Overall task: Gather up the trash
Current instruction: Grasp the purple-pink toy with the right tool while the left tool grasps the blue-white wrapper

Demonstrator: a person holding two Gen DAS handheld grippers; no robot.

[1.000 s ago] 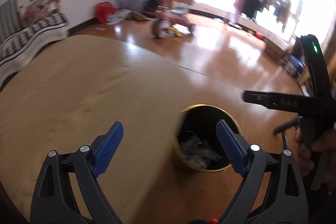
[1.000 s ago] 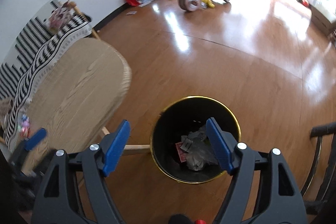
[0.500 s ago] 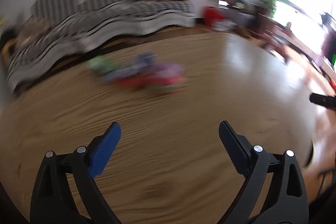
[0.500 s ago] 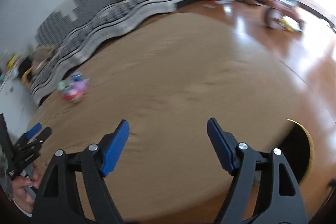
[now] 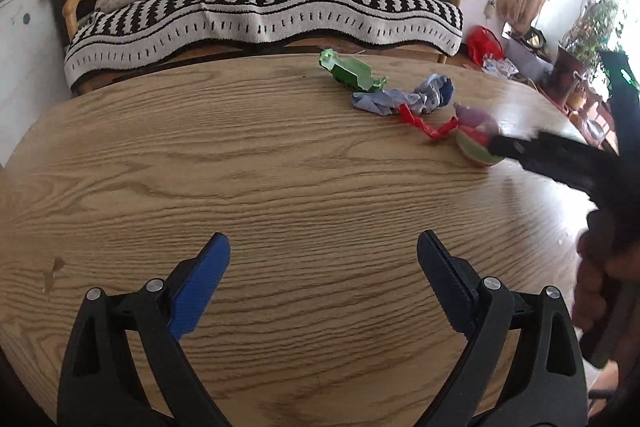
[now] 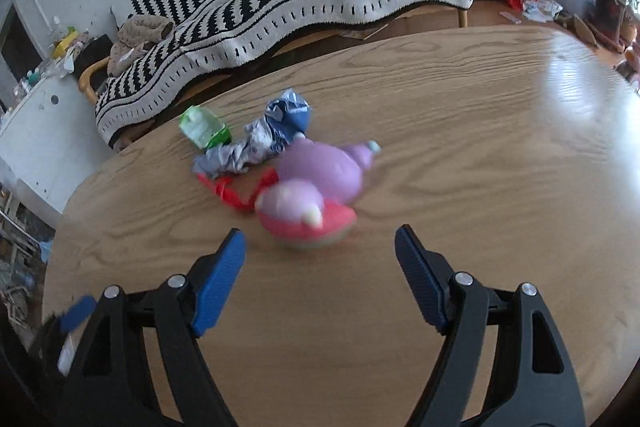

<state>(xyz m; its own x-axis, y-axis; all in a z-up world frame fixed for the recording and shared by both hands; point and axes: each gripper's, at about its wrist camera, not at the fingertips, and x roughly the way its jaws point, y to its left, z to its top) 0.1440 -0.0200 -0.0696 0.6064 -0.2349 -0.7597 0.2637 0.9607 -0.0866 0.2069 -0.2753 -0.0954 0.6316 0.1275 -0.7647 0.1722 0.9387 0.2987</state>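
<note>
Behind the wooden table (image 5: pixel 248 163) stands a striped sofa (image 5: pixel 256 7). Both grippers hover with fingers spread, holding nothing. Trash lies ahead of the right gripper (image 6: pixel 320 267): a pink-and-purple wrapper (image 6: pixel 308 207) nearest, then red scrap (image 6: pixel 230 193), crumpled blue paper (image 6: pixel 272 137), green bottle (image 6: pixel 204 131). From the left gripper (image 5: pixel 322 283) it sits far ahead, to the right.

My left wrist view looks across the table (image 5: pixel 280 167) from well back; my right sits nearer the trash pile (image 6: pixel 280 163) (both face the sofa (image 5: pixel 260 7)).

A home living room: blanket-draped sofa (image 5: pixel 260 11) (black-and-white stripes) behind a wooden table (image 5: pixel 280 195).
</note>
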